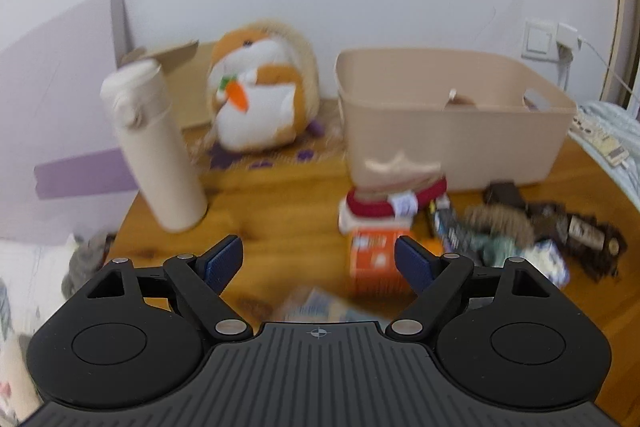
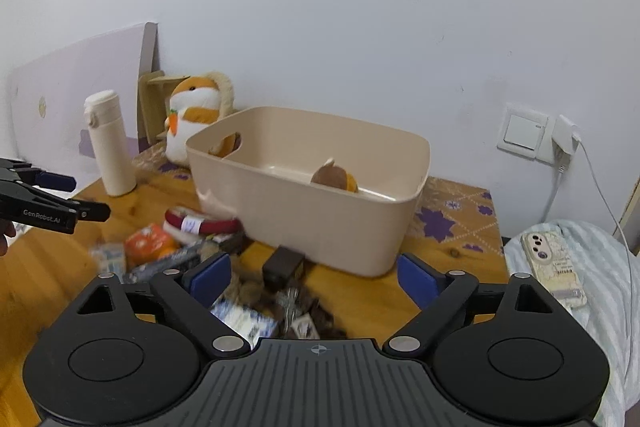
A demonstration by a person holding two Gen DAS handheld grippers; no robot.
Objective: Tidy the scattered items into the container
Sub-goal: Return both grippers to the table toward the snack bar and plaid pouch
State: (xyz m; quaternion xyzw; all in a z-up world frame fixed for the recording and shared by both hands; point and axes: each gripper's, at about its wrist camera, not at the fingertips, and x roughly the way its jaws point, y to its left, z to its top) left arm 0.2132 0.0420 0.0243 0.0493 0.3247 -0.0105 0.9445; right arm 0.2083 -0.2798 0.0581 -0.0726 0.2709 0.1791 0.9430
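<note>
- The scattered items (image 2: 224, 267) are seen heaped on the wooden tabletop (image 2: 44, 275), just in front of the beige container (image 2: 320, 223) and touching its near wall at the red-rimmed piece (image 1: 392, 203)
- The heap is judged to run as a band along the container's front wall; an orange carton (image 1: 374, 259), a dark flat packet (image 1: 452, 231), a blue-and-white packet (image 2: 244, 319) and dark brown furry pieces (image 1: 576, 231) are made out, the rest being too blurred to name
- One brown and orange thing (image 2: 334, 177) is already seen lying inside the container
- The right tool (image 2: 316, 277) is held directly over the near end of the heap, its jaws spread wide and nothing pressed between the pads; it is judged the nearer one
- The left tool (image 1: 320, 261) is likewise spread wide and empty, with the orange carton just beyond its right pad
- No earlier picture is given, so only the present spread is told
- A small dark box (image 2: 282, 263) stands between the heap and the container wall and may be knocked
- A cream flask (image 1: 160, 151) and a plush toy (image 1: 260, 87) stand well to the left, clear of the path
- A phone (image 2: 554, 267) lies on the bed to the right
</note>
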